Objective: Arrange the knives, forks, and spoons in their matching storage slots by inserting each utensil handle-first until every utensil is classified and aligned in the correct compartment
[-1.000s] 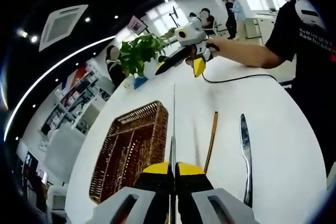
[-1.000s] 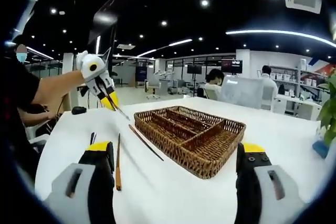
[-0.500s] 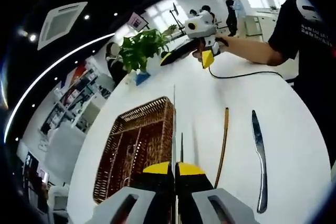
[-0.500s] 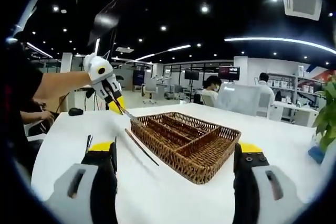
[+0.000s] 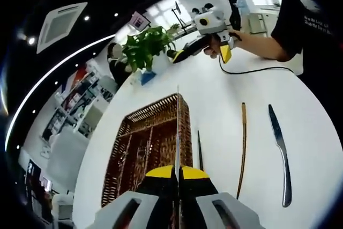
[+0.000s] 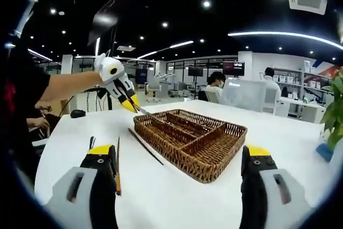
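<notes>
The wicker tray (image 6: 192, 142) sits mid-table, its slots bare. In the right gripper view, left to right: a wooden-handled utensil (image 6: 118, 167), a dark thin one (image 6: 144, 146) beside the tray's left edge, and the left gripper (image 6: 133, 104) clamped on a knife (image 6: 150, 114) over the tray's far-left corner. The right gripper (image 6: 179, 186) gapes wide, holding nothing. A table knife (image 5: 281, 151) lies far right.

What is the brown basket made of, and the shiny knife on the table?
The basket looks like woven wicker or rattan: brown strands cross in a braided pattern, matte. The knife on the white table looks like polished metal, probably steel, since it is grey and glints.
</notes>
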`<state>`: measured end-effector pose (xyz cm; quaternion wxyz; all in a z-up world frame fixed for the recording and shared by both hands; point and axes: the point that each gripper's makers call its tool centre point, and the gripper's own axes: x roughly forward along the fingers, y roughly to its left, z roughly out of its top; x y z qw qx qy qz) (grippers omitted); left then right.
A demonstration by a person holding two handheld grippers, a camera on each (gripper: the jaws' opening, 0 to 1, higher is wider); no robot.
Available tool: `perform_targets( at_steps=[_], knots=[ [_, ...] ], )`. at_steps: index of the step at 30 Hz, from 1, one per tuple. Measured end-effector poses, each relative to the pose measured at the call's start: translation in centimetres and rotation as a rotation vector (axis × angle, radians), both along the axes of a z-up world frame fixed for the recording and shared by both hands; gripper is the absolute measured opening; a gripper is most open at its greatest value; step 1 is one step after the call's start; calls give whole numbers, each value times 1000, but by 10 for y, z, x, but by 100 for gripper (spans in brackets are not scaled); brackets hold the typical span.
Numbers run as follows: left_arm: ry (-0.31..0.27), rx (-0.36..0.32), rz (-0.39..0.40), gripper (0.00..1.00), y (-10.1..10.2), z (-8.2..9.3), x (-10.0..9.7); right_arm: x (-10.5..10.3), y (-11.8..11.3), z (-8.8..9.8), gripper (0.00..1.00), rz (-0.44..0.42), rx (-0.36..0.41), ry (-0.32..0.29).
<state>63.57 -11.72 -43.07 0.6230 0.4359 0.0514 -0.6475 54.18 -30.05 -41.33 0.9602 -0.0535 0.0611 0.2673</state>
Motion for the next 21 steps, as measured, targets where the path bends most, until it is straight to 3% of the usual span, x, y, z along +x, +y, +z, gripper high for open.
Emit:
perform_targets(
  at_steps=[21],
  knots=[
    [2, 20, 14, 2, -11, -11, 71, 5, -4, -4, 100, -14, -9, 2]
  ],
)
